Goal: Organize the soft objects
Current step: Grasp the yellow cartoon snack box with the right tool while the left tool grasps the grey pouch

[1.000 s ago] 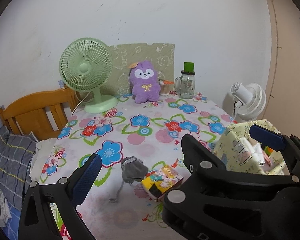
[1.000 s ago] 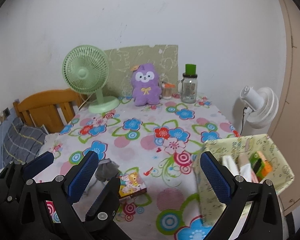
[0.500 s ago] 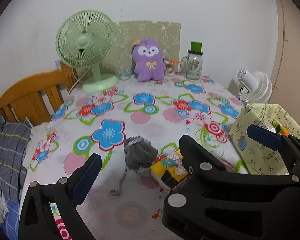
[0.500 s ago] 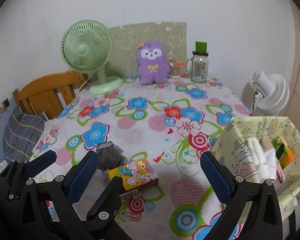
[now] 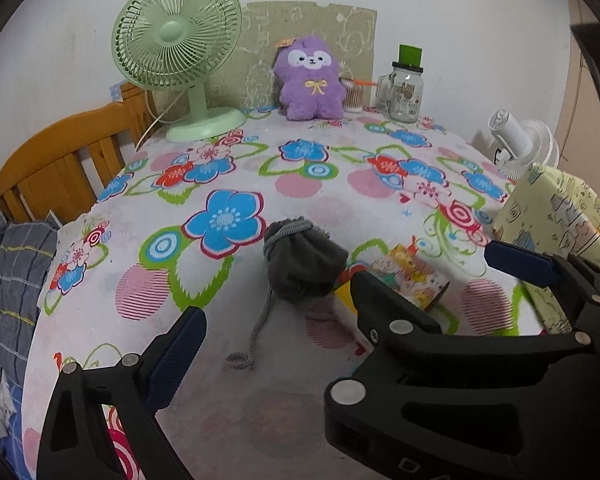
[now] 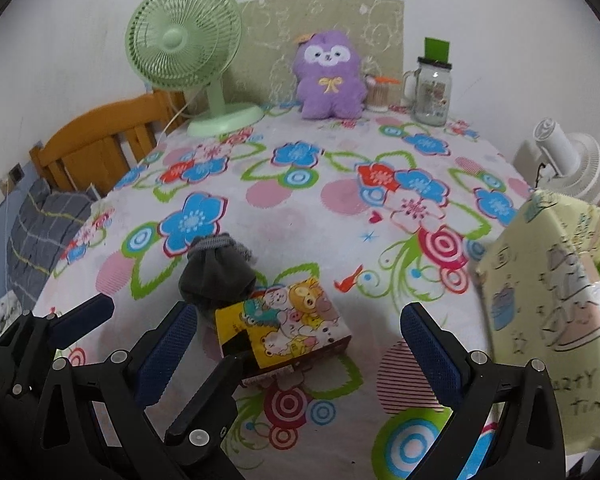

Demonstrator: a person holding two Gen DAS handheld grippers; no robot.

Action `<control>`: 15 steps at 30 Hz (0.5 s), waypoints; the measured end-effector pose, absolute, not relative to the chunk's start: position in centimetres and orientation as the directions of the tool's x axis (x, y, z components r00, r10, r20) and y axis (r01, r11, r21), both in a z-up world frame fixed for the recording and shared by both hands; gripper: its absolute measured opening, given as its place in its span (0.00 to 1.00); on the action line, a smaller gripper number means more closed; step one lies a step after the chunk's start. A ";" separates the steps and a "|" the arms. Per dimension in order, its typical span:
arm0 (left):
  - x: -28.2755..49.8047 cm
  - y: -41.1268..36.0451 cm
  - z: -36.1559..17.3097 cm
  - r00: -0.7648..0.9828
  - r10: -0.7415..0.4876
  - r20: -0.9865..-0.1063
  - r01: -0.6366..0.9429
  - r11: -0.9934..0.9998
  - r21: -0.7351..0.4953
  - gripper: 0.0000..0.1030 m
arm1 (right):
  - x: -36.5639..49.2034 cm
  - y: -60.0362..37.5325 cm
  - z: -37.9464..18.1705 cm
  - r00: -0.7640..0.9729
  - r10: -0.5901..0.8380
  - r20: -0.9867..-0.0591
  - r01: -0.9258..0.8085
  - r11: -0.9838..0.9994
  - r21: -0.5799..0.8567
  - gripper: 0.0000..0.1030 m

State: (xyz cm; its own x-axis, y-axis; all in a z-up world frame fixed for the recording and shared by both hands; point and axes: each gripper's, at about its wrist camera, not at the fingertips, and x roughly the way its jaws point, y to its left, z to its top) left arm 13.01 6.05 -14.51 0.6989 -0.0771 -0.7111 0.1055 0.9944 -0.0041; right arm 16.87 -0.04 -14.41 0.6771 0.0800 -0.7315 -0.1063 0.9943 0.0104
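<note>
**Closing in on the grey pouch**

Both grippers, left (image 5: 340, 296) and right (image 6: 296, 340), spread wide, empty; grey drawstring pouch (image 5: 302, 266) on the floral tablecloth (image 5: 236, 392), touching the cartoon box (image 6: 284, 330). Approach w/ left, pinch bulged body, not cord; neck pointing away toward fan (image 5: 178, 46), long axis approx front-to-back.

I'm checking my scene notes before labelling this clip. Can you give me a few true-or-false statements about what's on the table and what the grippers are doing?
1. The grey drawstring pouch touches the cartoon-printed box. True.
2. The purple plush toy lies inside the yellow fabric bin. False: it sits upright at the far edge of the table.
3. The right gripper is shut on the box. False: it is open and holds nothing.
4. The left gripper is open. True.
5. The green desk fan stands left of the plush toy. True.
</note>
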 end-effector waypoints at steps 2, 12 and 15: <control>13.1 6.1 -15.0 0.692 -0.070 -0.718 0.107 0.994 0.006 0.94 | 17.1 0.3 -15.0 0.665 0.080 -0.742 -0.116 0.993 0.004 1.00; 13.7 6.0 -16.1 0.674 -0.068 -0.735 0.116 0.993 0.014 0.93 | 18.1 0.6 -16.3 0.632 0.068 -0.772 -0.122 0.992 -0.013 0.98; 13.8 5.9 -16.2 0.671 -0.065 -0.739 0.117 0.993 0.020 0.93 | 18.5 0.5 -16.8 0.608 0.079 -0.790 -0.131 0.991 -0.001 0.88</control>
State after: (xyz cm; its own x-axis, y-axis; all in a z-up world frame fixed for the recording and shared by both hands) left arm 13.79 5.88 -16.24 0.6705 -0.0646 -0.7391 0.1175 0.9929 0.0199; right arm 18.52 0.48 -16.75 0.6079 0.0790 -0.7900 -0.1306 0.9914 -0.0014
